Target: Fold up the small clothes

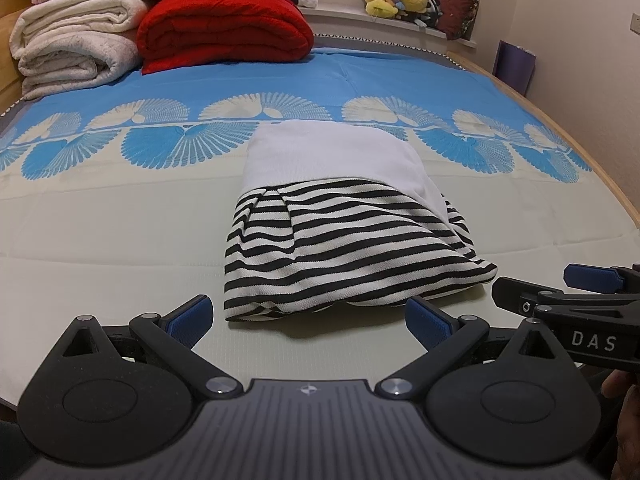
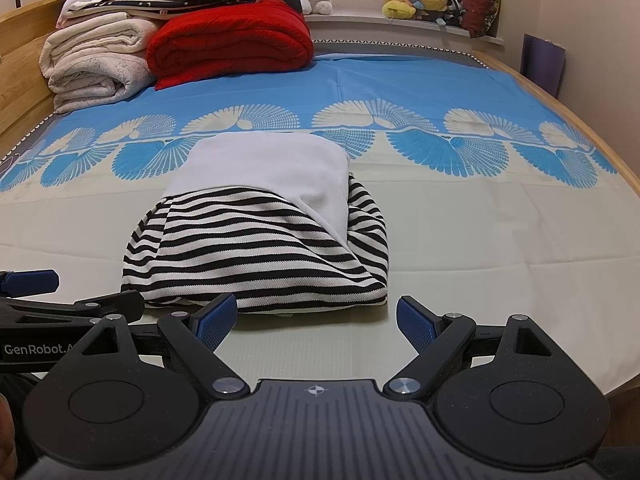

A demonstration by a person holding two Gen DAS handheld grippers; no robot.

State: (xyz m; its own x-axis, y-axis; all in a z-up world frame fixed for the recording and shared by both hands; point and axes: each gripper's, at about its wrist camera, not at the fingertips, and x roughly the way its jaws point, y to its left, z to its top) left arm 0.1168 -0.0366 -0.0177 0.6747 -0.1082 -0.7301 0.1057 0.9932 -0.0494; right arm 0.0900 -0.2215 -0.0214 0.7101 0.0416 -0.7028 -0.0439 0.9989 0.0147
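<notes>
A small garment (image 1: 340,232) lies folded on the bed, with a plain white upper part and a black-and-white striped skirt part toward me. In the right wrist view the same garment (image 2: 260,240) sits left of centre. My left gripper (image 1: 310,316) hovers just short of its near hem, jaws wide apart and holding nothing. My right gripper (image 2: 316,316) stands open beside it, its left fingertip (image 2: 218,316) close to the striped hem without pinching it. Each gripper shows at the edge of the other's view: the right gripper (image 1: 568,292) and the left gripper (image 2: 60,296).
The bed sheet (image 1: 120,240) is cream with a blue shell band. Folded white blankets (image 1: 72,52) and a red quilt (image 1: 224,28) are stacked at the far left. Plush toys (image 1: 396,0) line the window sill. The bed's wooden edge (image 1: 580,132) runs along the right.
</notes>
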